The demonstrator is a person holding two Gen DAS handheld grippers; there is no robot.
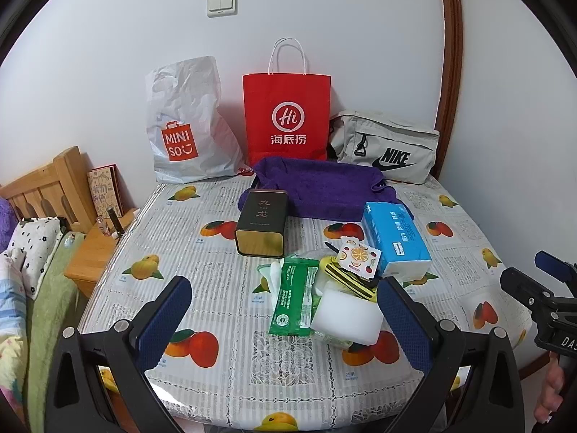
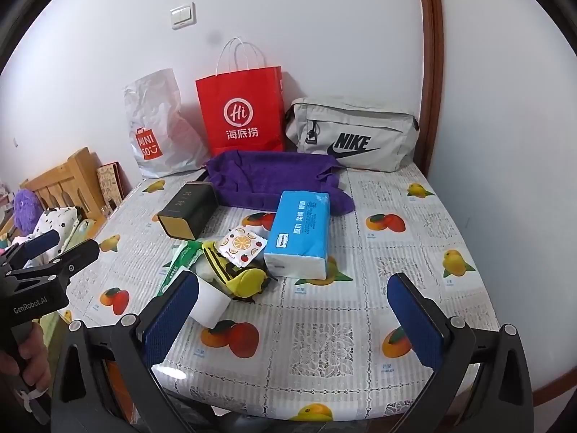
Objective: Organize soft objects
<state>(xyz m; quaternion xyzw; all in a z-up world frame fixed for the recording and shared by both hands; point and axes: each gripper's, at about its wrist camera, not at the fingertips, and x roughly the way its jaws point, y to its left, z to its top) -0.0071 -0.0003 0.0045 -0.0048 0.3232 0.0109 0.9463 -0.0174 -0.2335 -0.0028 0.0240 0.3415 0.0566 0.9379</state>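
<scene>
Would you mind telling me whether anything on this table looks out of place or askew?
Yes: the dark rectangular tin lies on its side, and small items are heaped untidily: a green wipes packet, white foam block, yellow striped pouch and fruit-print sachet overlapping. Nothing looks spilled or damaged.

Ahead of the left fingers, the white foam block [image 1: 346, 315] covers part of the yellow striped pouch [image 1: 348, 278], and a clear plastic bag under the pile is hard to make out. In the right wrist view, the left-hand finger [image 2: 171, 319] hides one corner of that block. The purple towel [image 1: 324, 187] hides the bottom of the red paper bag [image 1: 286, 115]. The small print on the blue tissue pack [image 2: 299, 232] and on the dark tin [image 1: 262, 222] is too small to read. The hand [image 2: 25, 357] on the other gripper is cut off by the picture's edge.
</scene>
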